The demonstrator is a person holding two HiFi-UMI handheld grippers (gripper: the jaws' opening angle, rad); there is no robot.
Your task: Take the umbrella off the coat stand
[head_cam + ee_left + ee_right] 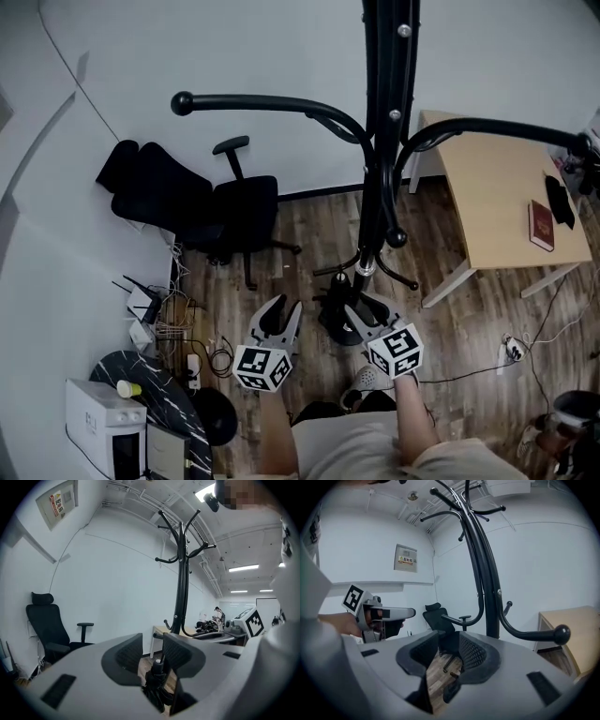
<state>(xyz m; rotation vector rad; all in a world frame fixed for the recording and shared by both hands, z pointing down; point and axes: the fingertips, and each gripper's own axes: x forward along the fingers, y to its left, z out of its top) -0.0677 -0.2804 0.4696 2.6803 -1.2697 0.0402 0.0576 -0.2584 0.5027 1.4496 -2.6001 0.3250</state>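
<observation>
The black coat stand (382,141) rises in the middle of the head view, with curved arms reaching left and right. A black folded umbrella (335,317) sits low against its pole, close to the floor. My left gripper (281,307) is open just left of the umbrella. My right gripper (364,307) is open at the umbrella's right side, close to the pole. In the left gripper view the umbrella (157,686) shows low in the gap of the open gripper (152,651), apart from the pads. The right gripper (449,651) holds nothing, and the stand (487,588) rises right of it.
A black office chair (230,211) stands left of the stand by the wall. A wooden desk (506,202) with a red book (541,225) is at the right. A router and tangled cables (159,314) lie at the left, with a white appliance (103,422) below them.
</observation>
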